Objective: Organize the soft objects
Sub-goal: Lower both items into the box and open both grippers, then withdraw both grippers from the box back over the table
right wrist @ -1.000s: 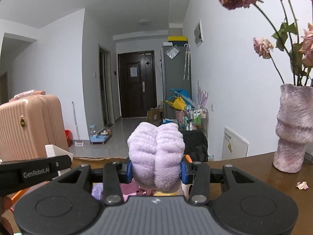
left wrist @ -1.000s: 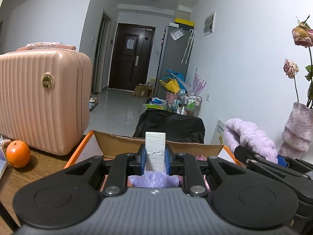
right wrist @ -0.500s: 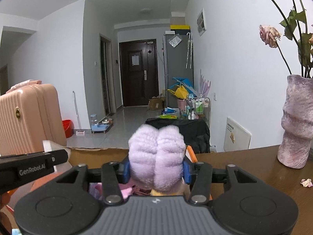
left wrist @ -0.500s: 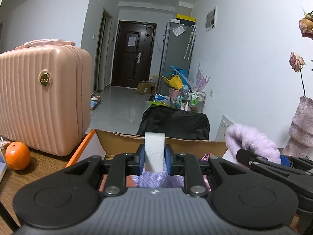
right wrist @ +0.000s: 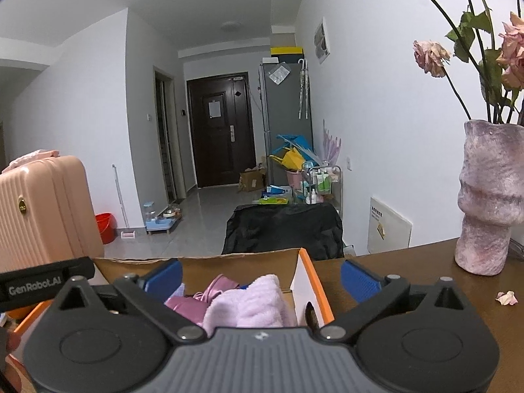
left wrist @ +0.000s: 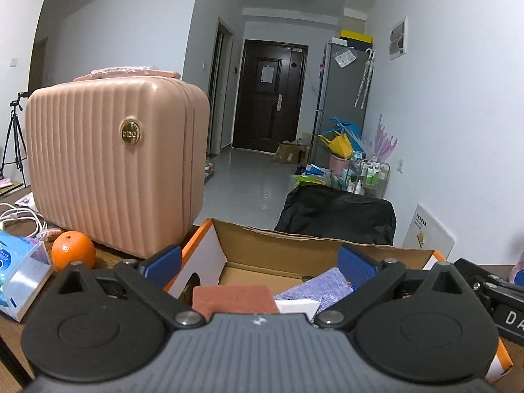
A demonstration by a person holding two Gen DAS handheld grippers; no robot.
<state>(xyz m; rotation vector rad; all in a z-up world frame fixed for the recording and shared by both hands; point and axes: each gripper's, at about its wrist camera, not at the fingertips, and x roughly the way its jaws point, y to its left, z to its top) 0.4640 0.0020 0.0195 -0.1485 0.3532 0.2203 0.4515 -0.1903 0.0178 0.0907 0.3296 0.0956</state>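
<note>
A: Left wrist view: what is seen in the open cardboard box with orange edges (left wrist: 294, 249)?

B: A brick-red rectangular sponge (left wrist: 232, 298), a small white foam block (left wrist: 296, 306) and a lilac woven cloth (left wrist: 322, 290) are seen lying inside it, below the left gripper (left wrist: 260, 263). Its jaws are opening and stand wide; nothing is gripped, and the blue pads are clear of everything.

A: And from the right wrist view?

B: A fluffy lilac towel roll (right wrist: 249, 304) is seen resting in the same box (right wrist: 304, 281), beside a pink satin item (right wrist: 203, 298). The right gripper (right wrist: 260, 273) is likewise opening, spread wide above the roll, with no contact made.

A: What is placed around the box?

B: A ribbed pink hard-shell suitcase (left wrist: 114, 163) and an orange (left wrist: 72, 254) are set to its left on the brown wooden table (right wrist: 409, 281); a mottled pink vase of dried roses (right wrist: 491, 196) is stood well to its right.
</note>
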